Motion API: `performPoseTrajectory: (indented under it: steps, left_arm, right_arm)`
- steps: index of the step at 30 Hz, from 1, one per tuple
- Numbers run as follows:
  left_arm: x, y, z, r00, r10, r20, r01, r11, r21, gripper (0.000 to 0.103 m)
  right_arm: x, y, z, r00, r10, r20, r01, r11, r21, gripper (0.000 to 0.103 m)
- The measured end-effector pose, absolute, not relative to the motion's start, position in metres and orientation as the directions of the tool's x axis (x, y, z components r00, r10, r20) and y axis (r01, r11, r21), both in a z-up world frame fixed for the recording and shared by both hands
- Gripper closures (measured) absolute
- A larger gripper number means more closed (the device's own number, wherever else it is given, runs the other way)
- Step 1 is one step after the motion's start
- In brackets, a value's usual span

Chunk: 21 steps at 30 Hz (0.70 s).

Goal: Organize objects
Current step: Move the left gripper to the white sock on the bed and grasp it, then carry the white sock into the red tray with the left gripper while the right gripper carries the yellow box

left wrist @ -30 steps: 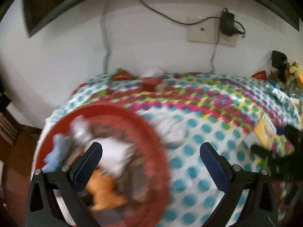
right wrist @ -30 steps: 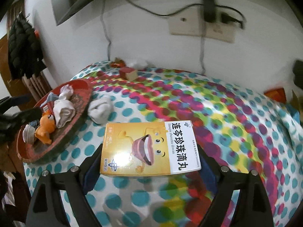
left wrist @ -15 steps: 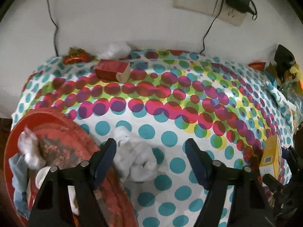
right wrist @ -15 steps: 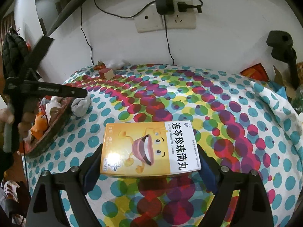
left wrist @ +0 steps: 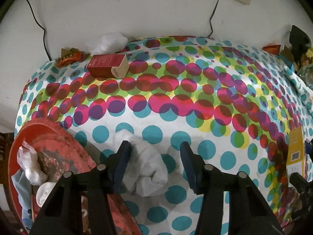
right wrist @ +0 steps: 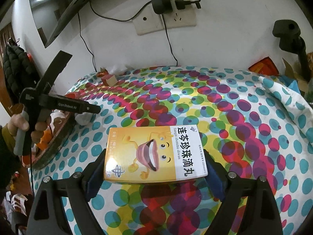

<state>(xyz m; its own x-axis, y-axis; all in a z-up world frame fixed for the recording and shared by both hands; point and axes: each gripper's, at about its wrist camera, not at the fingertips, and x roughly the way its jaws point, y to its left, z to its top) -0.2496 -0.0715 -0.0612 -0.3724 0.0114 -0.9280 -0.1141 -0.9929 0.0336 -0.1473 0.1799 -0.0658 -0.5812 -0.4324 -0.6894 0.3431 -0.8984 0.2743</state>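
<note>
A rolled white cloth [left wrist: 148,168] lies on the dotted tablecloth beside a red tray [left wrist: 64,137]. My left gripper [left wrist: 154,160] is open, its jaws on either side of the cloth, the left pad touching it. The tray holds white bundles, a blue cloth and an orange toy [right wrist: 42,143]. My right gripper [right wrist: 154,162] is shut on a yellow medicine box [right wrist: 154,154] and holds it above the table. The box also shows at the right edge of the left wrist view [left wrist: 296,148]. The left gripper shows in the right wrist view [right wrist: 93,108] over the cloth [right wrist: 83,118].
A small red box [left wrist: 107,65] lies near the back wall, with a crumpled white wad [left wrist: 107,43] and a foil wrapper [left wrist: 69,56] behind it. Cables hang from a wall socket [right wrist: 166,21]. Clutter and a black stand [right wrist: 289,37] sit at the far right.
My left gripper has swung from over the tray to the white cloth, closed in on it and narrowed its jaws. My right gripper still holds the yellow box, nearly still.
</note>
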Motion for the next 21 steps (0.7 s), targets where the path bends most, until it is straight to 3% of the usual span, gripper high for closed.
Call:
performPoseTrajectory:
  steps: [1,2,3,6,21]
  left_arm:
    - [-0.249,-0.073,-0.061,-0.373,0.013,-0.928,-0.111,-0.993,0.031,0.055]
    - [-0.249,-0.074,-0.060,-0.377,0.007,-0.926,-0.103,-0.994,0.035,0.062]
    - [-0.249,-0.076,-0.060,-0.384,-0.011,-0.923,-0.089,-0.995,0.049,0.077]
    - [-0.249,-0.086,-0.057,-0.384,0.019,-0.923,-0.055,-0.998,0.003,0.084]
    - [-0.205,-0.090,-0.003,-0.475,0.060,-0.878,-0.058,-0.998,-0.037,0.087]
  right_arm:
    - [-0.147,0.179,-0.066,-0.581,-0.433,-0.689,0.344,-0.898,0.274,0.013]
    - [-0.146,0.179,-0.066,-0.581,-0.434,-0.689,0.345,-0.898,0.275,0.013]
    - [-0.146,0.178,-0.067,-0.579,-0.437,-0.688,0.346,-0.896,0.277,0.013]
    - [-0.145,0.178,-0.066,-0.582,-0.440,-0.684,0.345,-0.895,0.282,0.013]
    - [-0.135,0.178,-0.054,-0.601,-0.432,-0.672,0.329,-0.900,0.285,0.013]
